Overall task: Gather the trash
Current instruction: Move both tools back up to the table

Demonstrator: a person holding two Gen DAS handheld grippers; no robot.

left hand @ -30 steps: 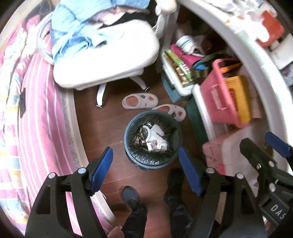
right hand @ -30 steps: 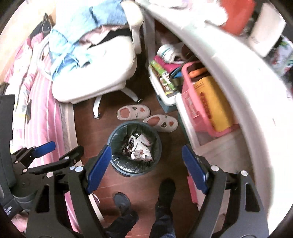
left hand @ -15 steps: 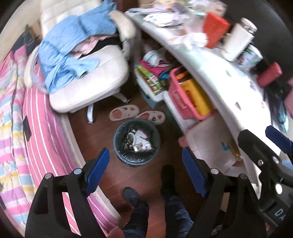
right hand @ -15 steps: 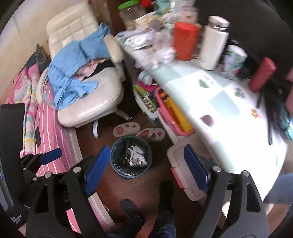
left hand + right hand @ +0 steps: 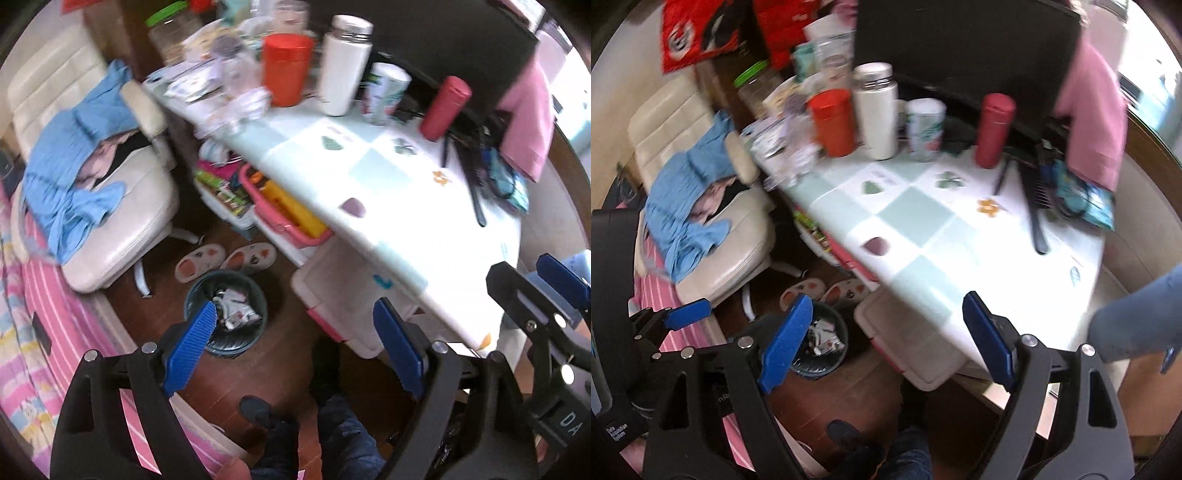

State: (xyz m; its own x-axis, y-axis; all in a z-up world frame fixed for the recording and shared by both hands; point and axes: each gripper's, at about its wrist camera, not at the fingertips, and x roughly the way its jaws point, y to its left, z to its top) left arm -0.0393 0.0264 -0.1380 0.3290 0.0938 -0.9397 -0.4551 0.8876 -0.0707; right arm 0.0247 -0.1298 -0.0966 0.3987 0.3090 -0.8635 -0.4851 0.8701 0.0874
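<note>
A round dark trash bin (image 5: 251, 295) with a black liner stands on the wood floor and holds crumpled wrappers (image 5: 236, 312); it also shows in the right wrist view (image 5: 831, 332). Crumpled plastic and paper litter (image 5: 243, 105) lies at the far end of the table, also seen in the right wrist view (image 5: 798, 155). My left gripper (image 5: 295, 350) is open and empty, high above the floor beside the bin. My right gripper (image 5: 886, 339) is open and empty, over the table's near edge. The right gripper also shows at the right edge of the left wrist view (image 5: 535, 291).
A checked table (image 5: 923, 229) carries a red canister (image 5: 833, 122), white flask (image 5: 875, 114), red bottle (image 5: 993, 129), cup, comb and a dark monitor (image 5: 960, 44). A cream chair (image 5: 122, 206) with blue clothes, slippers (image 5: 225, 256), storage boxes (image 5: 332, 295) and a pink bed (image 5: 22, 332) surround the bin.
Both grippers have risen and tilted up from the bin toward the table. The bin has dropped low in both views and the table top has come into sight. Both stay open.
</note>
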